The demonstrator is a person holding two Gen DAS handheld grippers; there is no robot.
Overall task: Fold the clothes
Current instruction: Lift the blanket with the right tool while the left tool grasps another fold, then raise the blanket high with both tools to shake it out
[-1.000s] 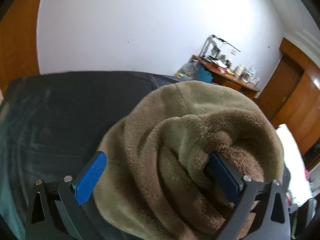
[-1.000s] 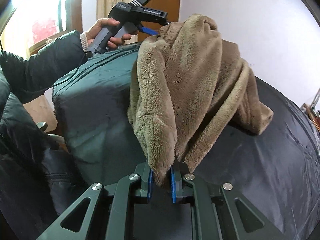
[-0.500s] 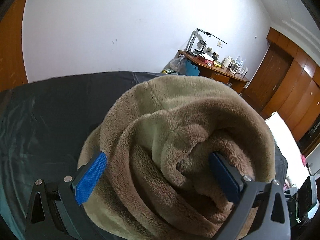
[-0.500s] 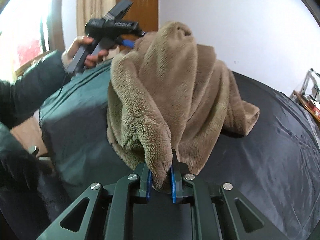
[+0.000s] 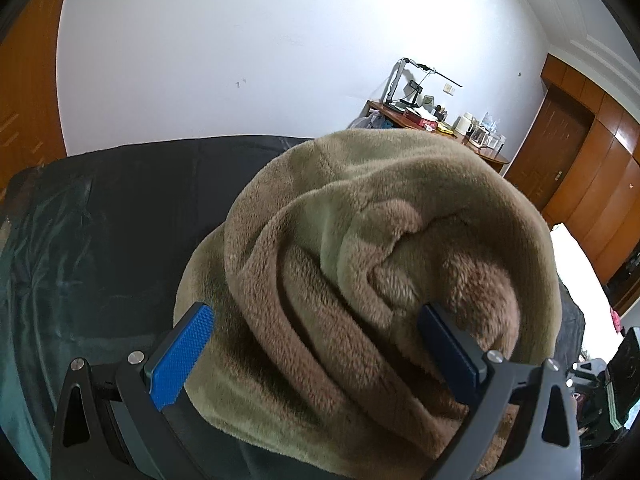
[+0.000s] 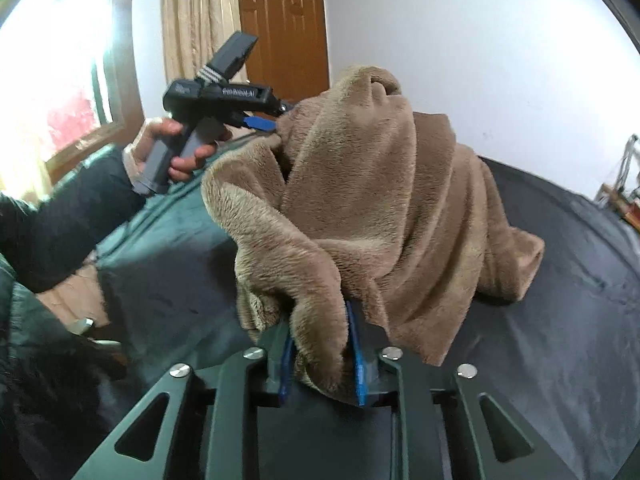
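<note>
We are lifting a fleece garment (image 6: 384,208) clear of the dark bed (image 6: 560,300).
Left tongs (image 6: 276,118), at ten o'clock, are standing spread around bunched fleece; right tongs (image 6: 322,354), at six, are pinching an edge. Next, we judge, calls for spreading it flat.

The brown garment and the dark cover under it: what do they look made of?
The garment looks like thick plush fleece, matte: a fuzzy pile shows along its folds. The cover looks like a thin smooth woven sheet, perhaps synthetic, with a faint sheen and fine creases.
</note>
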